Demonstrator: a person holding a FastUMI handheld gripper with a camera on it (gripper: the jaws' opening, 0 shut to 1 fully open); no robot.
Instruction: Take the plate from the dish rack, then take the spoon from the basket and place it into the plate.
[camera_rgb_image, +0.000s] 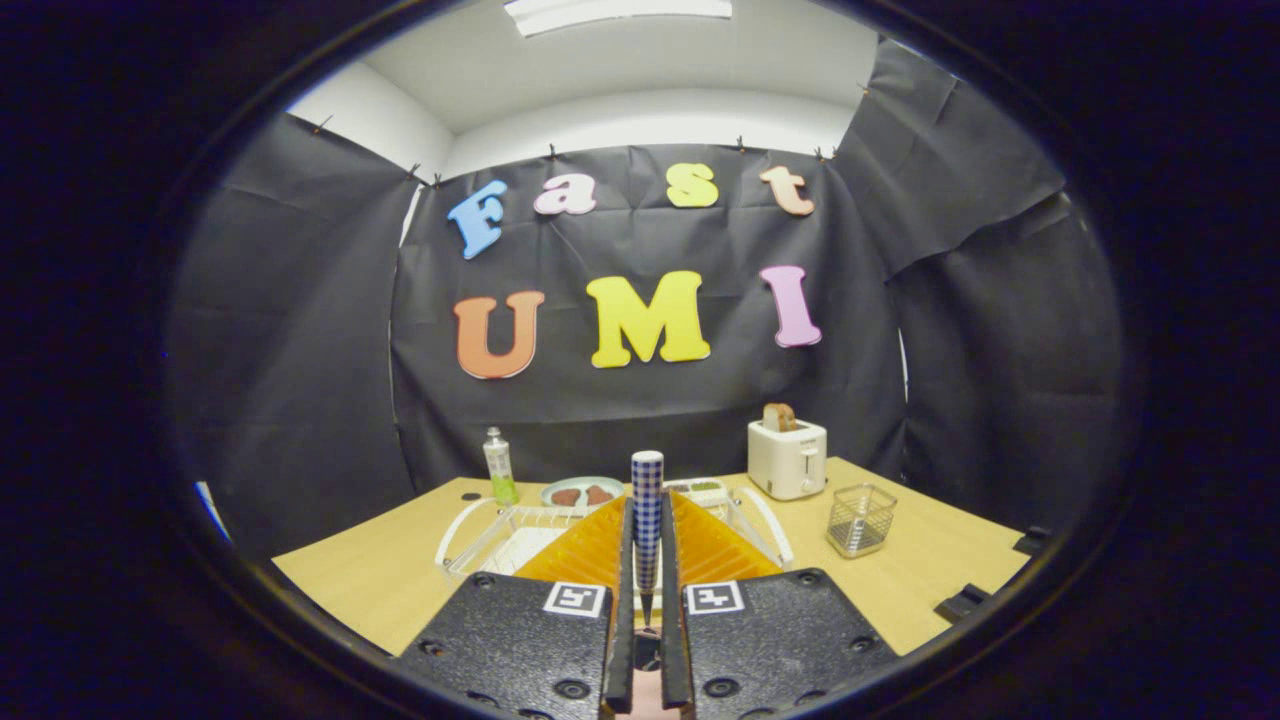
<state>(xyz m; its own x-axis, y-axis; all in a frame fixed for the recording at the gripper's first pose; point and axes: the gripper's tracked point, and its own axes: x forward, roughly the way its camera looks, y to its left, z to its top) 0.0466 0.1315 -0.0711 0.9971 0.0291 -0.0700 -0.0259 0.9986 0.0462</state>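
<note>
A small green bottle (498, 465) stands near the table's (390, 575) far left edge with open wood in front of it, and to its right sits a shallow dish (582, 491) holding brown pieces, close behind the white dish rack (500, 535). The gripper (647, 560) has its fingers clenched on the blue-checked plate (647, 505), held upright and edge-on between them, over the dish rack. Further right a white toaster (788, 458) stands by the back wall, and the wire basket (861, 520) sits apart on bare tabletop with room around it; I cannot make out the spoon inside.
</note>
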